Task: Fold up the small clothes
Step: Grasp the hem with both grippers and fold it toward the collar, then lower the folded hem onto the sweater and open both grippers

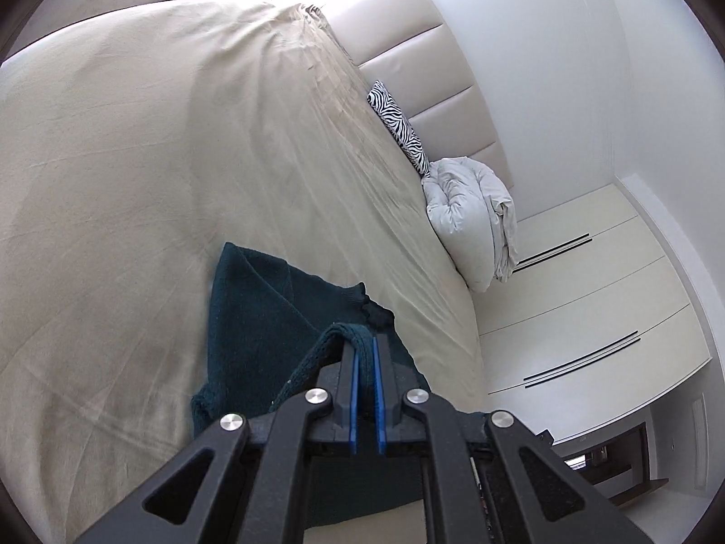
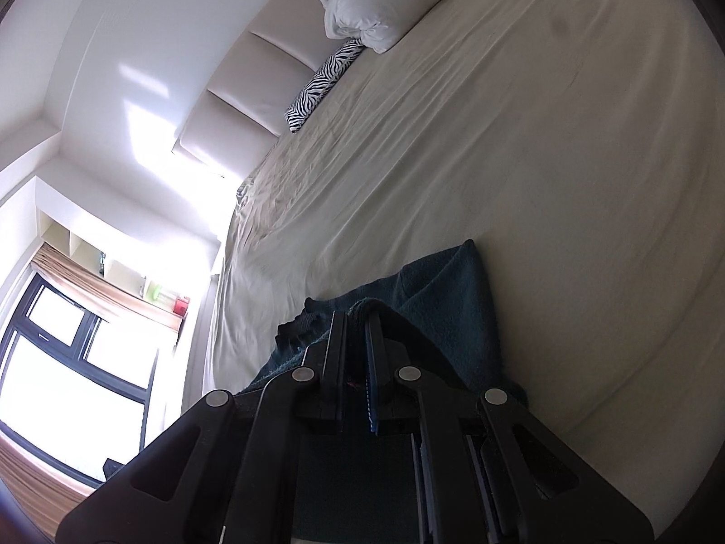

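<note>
A dark teal knitted garment (image 1: 272, 299) lies on the beige bed sheet (image 1: 136, 181). My left gripper (image 1: 366, 340) is shut on a ribbed edge of it and holds that edge lifted off the sheet. In the right wrist view the same garment (image 2: 444, 290) lies folded over on the sheet (image 2: 543, 158). My right gripper (image 2: 357, 317) is shut on another edge of it, also raised. Both views are tilted sideways. The part of the garment under the grippers is hidden.
A zebra-print cushion (image 1: 398, 127) and a crumpled white duvet (image 1: 466, 213) lie against the padded headboard (image 1: 453, 68). White wardrobe doors (image 1: 589, 299) stand beside the bed. A window (image 2: 68, 362) with a shelf of small items is on the other side.
</note>
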A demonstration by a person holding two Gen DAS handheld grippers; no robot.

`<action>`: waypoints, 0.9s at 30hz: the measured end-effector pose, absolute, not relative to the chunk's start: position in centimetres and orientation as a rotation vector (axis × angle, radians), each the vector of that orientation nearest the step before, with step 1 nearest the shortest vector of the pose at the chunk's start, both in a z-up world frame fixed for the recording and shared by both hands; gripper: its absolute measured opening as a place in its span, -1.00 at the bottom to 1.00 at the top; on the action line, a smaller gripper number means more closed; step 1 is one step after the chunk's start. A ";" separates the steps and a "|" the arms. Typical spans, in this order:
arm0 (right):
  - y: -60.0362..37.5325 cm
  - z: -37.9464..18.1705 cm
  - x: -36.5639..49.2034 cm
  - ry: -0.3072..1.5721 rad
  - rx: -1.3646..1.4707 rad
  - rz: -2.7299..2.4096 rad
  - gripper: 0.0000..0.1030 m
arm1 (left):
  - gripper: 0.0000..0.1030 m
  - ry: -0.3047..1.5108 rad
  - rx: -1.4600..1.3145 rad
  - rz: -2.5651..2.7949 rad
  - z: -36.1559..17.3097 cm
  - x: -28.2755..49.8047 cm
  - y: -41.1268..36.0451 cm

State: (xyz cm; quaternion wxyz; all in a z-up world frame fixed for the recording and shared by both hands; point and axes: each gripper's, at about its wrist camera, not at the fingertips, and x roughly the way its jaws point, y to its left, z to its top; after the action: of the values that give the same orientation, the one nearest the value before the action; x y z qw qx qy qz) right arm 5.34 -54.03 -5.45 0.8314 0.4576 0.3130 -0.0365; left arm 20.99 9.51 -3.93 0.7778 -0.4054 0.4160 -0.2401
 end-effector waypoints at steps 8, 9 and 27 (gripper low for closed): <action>-55.3 -8.8 13.9 0.710 0.949 -0.144 -0.88 | -0.87 0.940 -0.879 -0.423 -8.0 28.2 8.0; -55.4 -9.3 15.0 0.717 0.947 -0.154 -0.88 | -0.87 0.948 -0.874 -0.406 -8.6 29.0 7.8; -55.7 -13.4 17.9 0.794 0.822 -0.255 -0.53 | 0.18 0.897 -0.680 -0.367 -8.4 27.0 6.8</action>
State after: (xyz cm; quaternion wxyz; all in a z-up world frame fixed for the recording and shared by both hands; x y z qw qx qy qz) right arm 17.88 -55.72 -13.38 0.8335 0.3878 0.3748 -0.1201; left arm 27.04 6.83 -8.43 0.8299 -0.3205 0.4227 -0.1728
